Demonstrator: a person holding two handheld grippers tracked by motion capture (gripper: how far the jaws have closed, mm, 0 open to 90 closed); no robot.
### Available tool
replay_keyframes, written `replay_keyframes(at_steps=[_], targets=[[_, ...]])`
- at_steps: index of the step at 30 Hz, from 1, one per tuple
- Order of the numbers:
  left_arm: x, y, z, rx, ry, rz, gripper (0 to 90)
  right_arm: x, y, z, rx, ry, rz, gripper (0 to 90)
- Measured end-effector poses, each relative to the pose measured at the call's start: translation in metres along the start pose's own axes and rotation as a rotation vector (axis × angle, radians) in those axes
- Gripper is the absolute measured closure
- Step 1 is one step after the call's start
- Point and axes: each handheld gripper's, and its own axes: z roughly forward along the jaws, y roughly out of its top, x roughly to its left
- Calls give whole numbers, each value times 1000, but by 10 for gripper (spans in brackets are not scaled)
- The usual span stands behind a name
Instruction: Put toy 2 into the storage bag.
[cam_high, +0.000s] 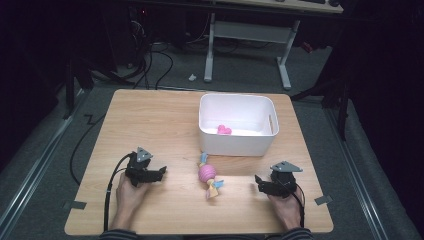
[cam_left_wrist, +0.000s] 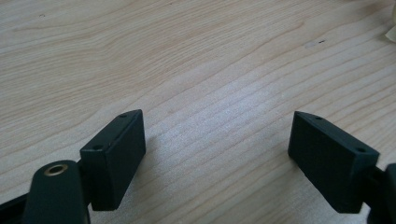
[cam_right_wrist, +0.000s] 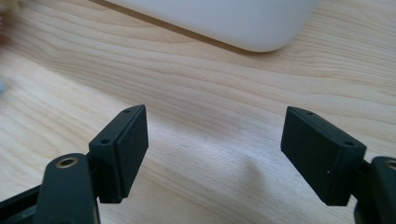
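A rectangular light wooden table (cam_high: 150, 120) with rounded corners and visible grain carries everything. Toward its far right stands a white rectangular plastic bin (cam_high: 237, 142) with rounded corners and a slot handle in its right wall, its base flat on the wood. Just in front of the bin's near left corner lies a small toy with a round pink ribbed middle and pale blue and yellow ends (cam_high: 208, 176), stretched lengthwise toward the near edge, close to the bin but apart from it. Two grey tape strips stick out from the table's near left (cam_high: 75, 205) and near right (cam_high: 323, 200) edges.
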Motion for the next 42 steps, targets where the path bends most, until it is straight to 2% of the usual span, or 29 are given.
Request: replay_keyframes(at_steps=[3, 6, 9, 11, 17, 22, 25, 29, 32, 35, 37, 39, 42], targets=[[0, 0, 0, 0, 0, 0, 187, 2, 2, 0, 14, 92, 25, 278], [0, 0, 0, 0, 0, 0, 188, 6, 3, 2, 22, 162, -4, 291], [0, 0, 0, 0, 0, -1, 188, 12, 4, 4, 21, 204, 7, 301], [0, 0, 0, 0, 0, -1, 188, 16, 6, 5, 22, 219, -15, 318], [0, 0, 0, 0, 0, -1, 188, 29, 18, 2, 0, 273, -22, 316], [0, 0, 0, 0, -1, -1, 188, 43, 32, 4, 2, 307, -64, 323], [0, 0, 0, -1, -2, -2, 188, 49, 41, 6, 0, 383, -74, 361], [0, 0, 0, -1, -2, -2, 189, 63, 50, 7, -5, 404, -118, 345], [0, 0, 0, -1, -2, -2, 189, 71, 56, 13, 18, 412, -135, 328], [0, 0, 0, -2, -1, -3, 191, 79, 61, 18, 27, 418, -171, 329], [0, 0, 0, -1, 0, -3, 191, 85, 65, 21, 52, 423, -191, 333], [0, 0, 0, -1, -1, -3, 191, 90, 69, 23, 59, 415, -221, 331], [0, 0, 0, -1, 0, -3, 191, 97, 76, 25, 62, 402, -238, 324]])
